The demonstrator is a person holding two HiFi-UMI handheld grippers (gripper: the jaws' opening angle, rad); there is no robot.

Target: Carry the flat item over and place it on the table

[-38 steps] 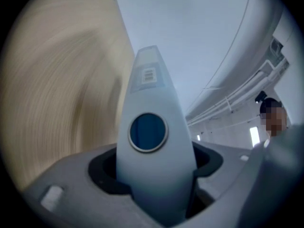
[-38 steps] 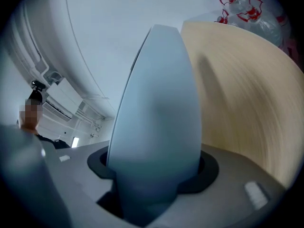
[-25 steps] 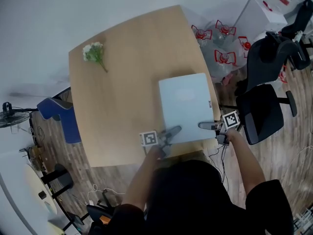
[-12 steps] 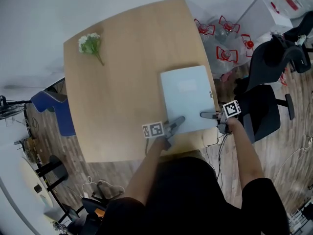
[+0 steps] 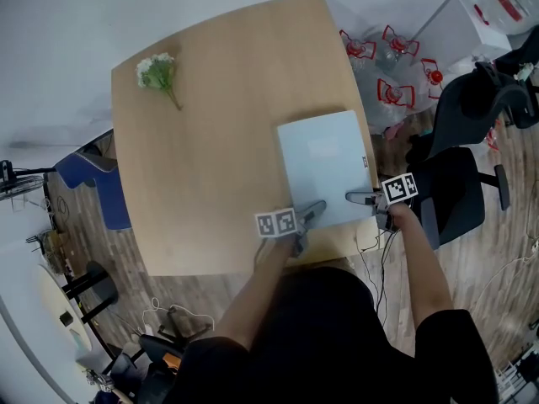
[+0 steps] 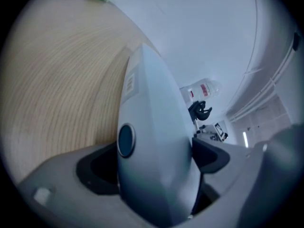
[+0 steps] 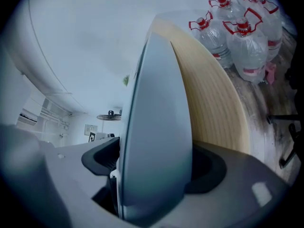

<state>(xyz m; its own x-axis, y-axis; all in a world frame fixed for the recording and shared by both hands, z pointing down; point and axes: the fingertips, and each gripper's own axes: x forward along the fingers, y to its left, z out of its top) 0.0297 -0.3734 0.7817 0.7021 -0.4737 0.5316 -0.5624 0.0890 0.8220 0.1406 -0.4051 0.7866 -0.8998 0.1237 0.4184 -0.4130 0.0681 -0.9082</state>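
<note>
The flat item [image 5: 324, 167] is a pale blue board lying on the wooden table [image 5: 219, 124], close to its right edge. My left gripper [image 5: 310, 213] is at the board's near left corner and my right gripper [image 5: 358, 198] at its near right corner. In the left gripper view the board [image 6: 152, 127] runs between the jaws of the left gripper [image 6: 156, 158], with dark gaps beside it. In the right gripper view the board [image 7: 156, 118] likewise stands between the jaws of the right gripper [image 7: 152, 167]. Both pairs of jaws are opening and not pressing on it.
A sprig of white flowers [image 5: 158, 72] lies at the table's far left. Several water bottles [image 5: 387, 66] and a white box [image 5: 472, 15] stand on the floor to the right. A black office chair [image 5: 459, 183] is beside the right edge, a blue chair [image 5: 93, 183] at the left.
The board stays flat on the table with both grippers at its near edge. The head view has shifted slightly; the left gripper's cube now sits a little further right.
</note>
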